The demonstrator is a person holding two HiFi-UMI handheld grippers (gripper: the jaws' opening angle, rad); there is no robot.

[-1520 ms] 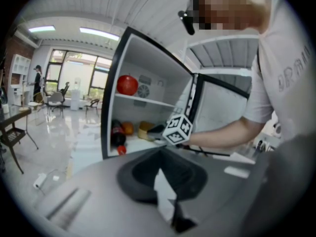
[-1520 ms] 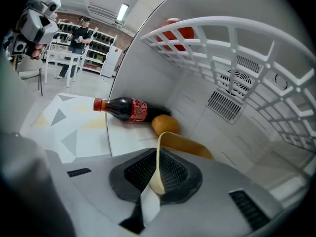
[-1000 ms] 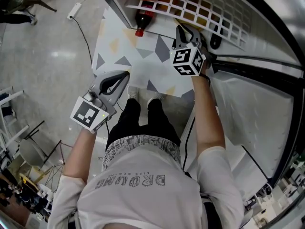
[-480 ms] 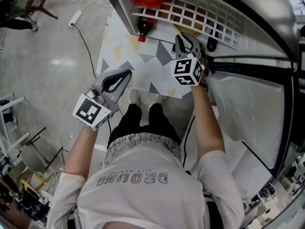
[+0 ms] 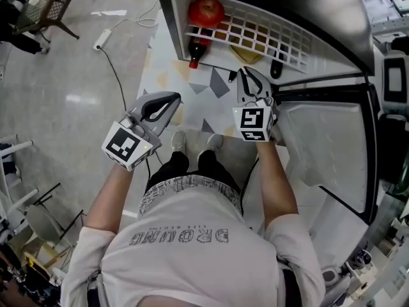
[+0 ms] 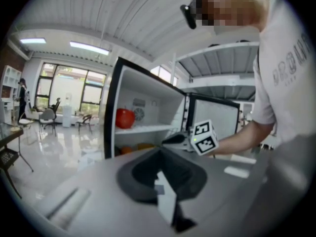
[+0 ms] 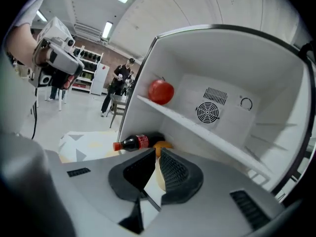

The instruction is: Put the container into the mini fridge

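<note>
The mini fridge (image 5: 167,11) stands open at the top of the head view. A red apple (image 5: 206,10) rests on its white wire shelf (image 5: 275,34). Below it a cola bottle (image 5: 197,50) lies on its side beside a yellow-orange thing (image 5: 246,56), partly hidden. I cannot pick out a container outside the fridge. My right gripper (image 5: 245,73) hovers just before the fridge opening, shut and empty; its own view shows the jaws (image 7: 157,152) together, pointing at the bottle (image 7: 136,142). My left gripper (image 5: 172,98) hangs over the floor at the left, shut with nothing in it.
The fridge door (image 5: 319,139) swings open to the right of my right arm. A patterned mat (image 5: 192,88) lies before the fridge, under the person's feet. A cable (image 5: 118,62) runs across the grey floor at the left. Chairs and other people stand far off.
My right gripper has drawn back a little from the fridge opening. The head view has shifted, showing more of the fridge inside. The left gripper has stayed about where it was.
</note>
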